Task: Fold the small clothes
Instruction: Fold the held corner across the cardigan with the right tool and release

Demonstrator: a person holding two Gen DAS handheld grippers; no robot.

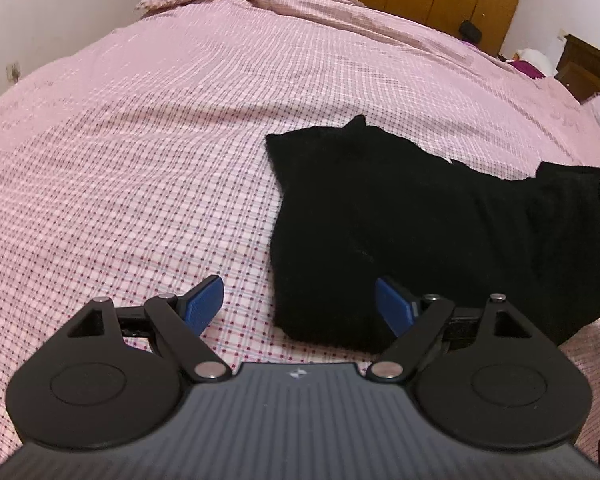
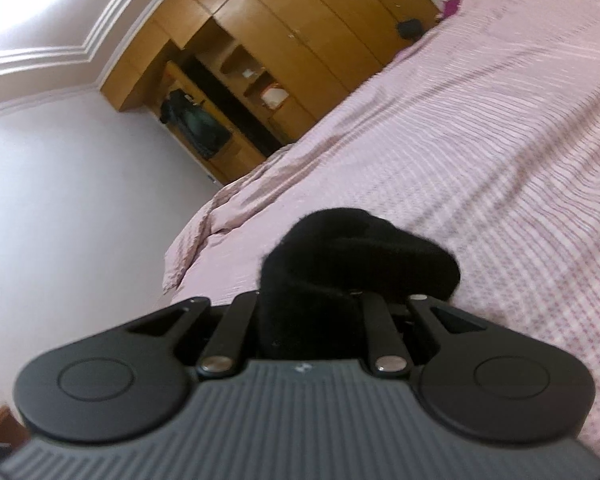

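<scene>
A pink checked bed (image 1: 140, 160) holds the soft black garment (image 1: 380, 220). It looks floppy and light; grab an edge. Left claw (image 1: 298, 306) gapes empty; right claw (image 2: 308, 300) pinches the cloth.

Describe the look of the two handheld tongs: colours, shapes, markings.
Both tongs match: a dark grey ribbed body with a small pale logo at its front edge, two round black discs at the sides, black linkage arms with silver pivot pins. The left tongs carry blue textured pads. The right tongs' pads are hidden. No hands or sleeves visible.
</scene>
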